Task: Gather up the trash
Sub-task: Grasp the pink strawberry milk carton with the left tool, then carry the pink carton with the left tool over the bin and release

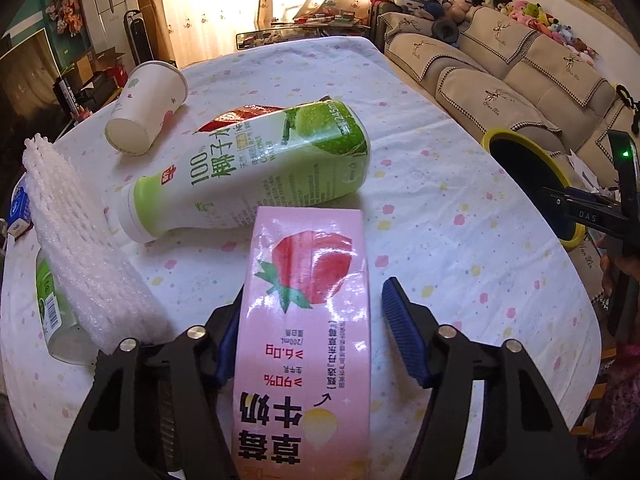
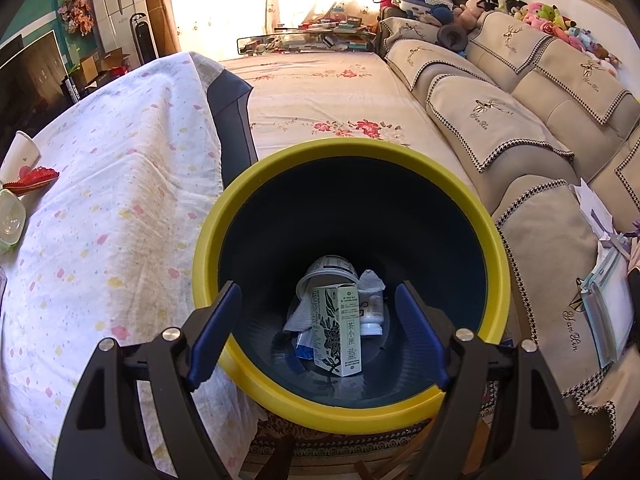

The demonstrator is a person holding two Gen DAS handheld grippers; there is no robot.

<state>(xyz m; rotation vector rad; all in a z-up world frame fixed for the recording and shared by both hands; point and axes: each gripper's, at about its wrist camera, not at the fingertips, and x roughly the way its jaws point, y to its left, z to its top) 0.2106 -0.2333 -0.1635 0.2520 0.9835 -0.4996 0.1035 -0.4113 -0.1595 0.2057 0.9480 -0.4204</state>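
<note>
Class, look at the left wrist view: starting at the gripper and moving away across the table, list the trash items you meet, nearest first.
Strawberry milk carton between the open fingers of the left gripper → coconut water bottle lying on its side → red wrapper → paper cup tipped over.

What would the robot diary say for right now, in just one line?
left gripper: open around pink strawberry milk carton | right gripper: open, empty, over yellow-rimmed bin | bin holds tea carton | table: coconut water bottle, paper cup

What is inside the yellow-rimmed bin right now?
In the bin: a tea carton, a white cup, crumpled tissue and a white bottle. Anything beneath them is hidden.
</note>
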